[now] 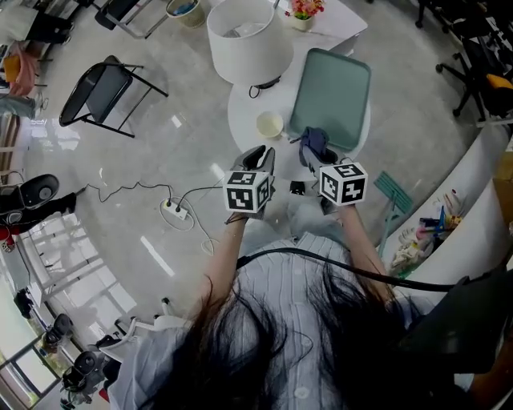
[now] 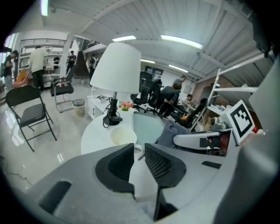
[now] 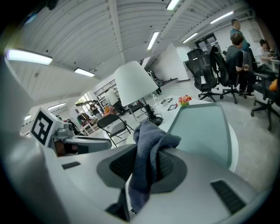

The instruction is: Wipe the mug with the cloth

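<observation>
Person: dark hair and a striped shirt (image 1: 309, 268) fill the bottom of the head view, with both forearms reaching forward and a gripper in each hand.
Left gripper (image 2: 139, 148): its jaws stand a narrow gap apart with nothing between them, only the white tabletop showing through. It is held over the near edge of the table and points toward the mug.
Right gripper (image 3: 150, 154): its jaws are clenched on the cloth. It is level with the left gripper, just to its right, and the two do not touch.
Cloth (image 3: 152, 133): grey-blue and bunched, pinched between the right gripper's jaws. A fold rises above them and a tail hangs below, over the near end of the tray.
Mug (image 1: 269, 124): cream, upright and open-topped. It stands on the round white table (image 1: 240, 112), just left of the tray, ahead of the left gripper and clear of both grippers and the cloth.
Tray (image 1: 331, 96): pale green, rectangular with rounded corners, on the right part of the table.
Lamp (image 1: 248, 36): it has a large white shade on a dark stem and base, and stands beyond the mug.
Flowers (image 1: 303, 10): a small pot on a further white surface, past the lamp.
Floor: a black folding chair (image 1: 100, 92) stands well to the left, and a power strip (image 1: 175, 211) lies with its cables trailing.
Background: people (image 3: 238, 48) sit on office chairs far behind the table.
</observation>
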Available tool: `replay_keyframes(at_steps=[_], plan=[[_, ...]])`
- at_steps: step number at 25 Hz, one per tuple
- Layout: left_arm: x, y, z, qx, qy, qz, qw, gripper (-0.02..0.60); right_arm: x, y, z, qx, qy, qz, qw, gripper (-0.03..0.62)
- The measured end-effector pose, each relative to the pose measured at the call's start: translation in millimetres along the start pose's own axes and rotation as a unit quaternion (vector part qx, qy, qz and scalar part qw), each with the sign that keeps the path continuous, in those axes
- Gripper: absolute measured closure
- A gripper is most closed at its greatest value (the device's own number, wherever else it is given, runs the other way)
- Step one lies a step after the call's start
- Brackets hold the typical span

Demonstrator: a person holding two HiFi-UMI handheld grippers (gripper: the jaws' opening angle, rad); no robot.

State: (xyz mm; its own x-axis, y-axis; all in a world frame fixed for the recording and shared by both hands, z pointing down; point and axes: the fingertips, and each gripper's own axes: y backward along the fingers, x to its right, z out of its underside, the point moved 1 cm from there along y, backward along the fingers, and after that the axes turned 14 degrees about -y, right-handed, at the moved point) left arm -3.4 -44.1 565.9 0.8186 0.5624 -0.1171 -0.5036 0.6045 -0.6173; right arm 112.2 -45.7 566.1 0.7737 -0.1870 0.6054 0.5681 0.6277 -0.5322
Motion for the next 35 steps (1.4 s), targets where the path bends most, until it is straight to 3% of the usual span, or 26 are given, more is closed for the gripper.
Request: replay_keyframes(at_steps=[3,8,13,22,30,35], plan=[[5,-21,11,-0.027,0.045,-0.010,0.9986,0.501,12,3,-5,-0.005,-0.002,-0.003,1.000,0.508],[19,-56,32,-0.079,0.086,-0.008,0.9931,0.474,29,7,-5,-0.013,0.000,-0.005,1.000,0.508],[13,-76,31,-0.087,0.140,-0.031,0.9859,0.474,39,10,-5,-0.016,-0.008,-0.002,1.000,0.508],[4,-97,36,-0.111,0.189,-0.058,0.9739,0.476,45,8,1,-0.048,0.022,-0.004,0.999,0.508],[5,-100,41,-0.130,0.182,-0.034,0.9741,0.479,39,-2,5,-0.075,0.035,-0.011,0.996,0.508],[2,-91,45,-0.139,0.159,0.000,0.9774,0.483,26,-23,19,-0.121,0.085,-0.026,0.989,0.508]])
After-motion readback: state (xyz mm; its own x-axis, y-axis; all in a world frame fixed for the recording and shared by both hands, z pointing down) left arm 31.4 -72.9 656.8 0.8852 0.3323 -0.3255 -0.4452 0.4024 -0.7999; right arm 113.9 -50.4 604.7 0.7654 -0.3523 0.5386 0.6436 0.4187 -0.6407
